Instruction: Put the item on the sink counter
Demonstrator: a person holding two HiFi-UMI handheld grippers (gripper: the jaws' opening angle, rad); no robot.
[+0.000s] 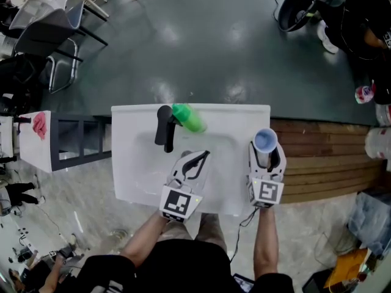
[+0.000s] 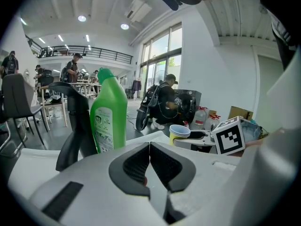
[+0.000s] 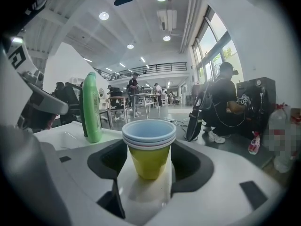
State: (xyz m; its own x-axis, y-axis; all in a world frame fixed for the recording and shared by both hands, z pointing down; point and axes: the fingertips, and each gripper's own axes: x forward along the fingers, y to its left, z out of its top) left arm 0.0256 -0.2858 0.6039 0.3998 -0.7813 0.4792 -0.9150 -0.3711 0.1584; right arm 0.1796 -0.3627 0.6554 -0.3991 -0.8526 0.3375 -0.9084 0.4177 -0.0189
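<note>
A stack of paper cups, blue on top and yellow below, stands upright at the right edge of the white sink counter. My right gripper is shut on it, its pads against both sides. My left gripper hovers over the basin, shut and empty, its dark pads meeting. A green bottle stands on the back rim beside the black faucet. The left gripper view also shows the bottle, the faucet and the cups.
Wooden slats adjoin the sink on the right. A white shelf unit with a pink cloth stands to the left. Chairs are at the far left, and a scooter with a seated person at the far right.
</note>
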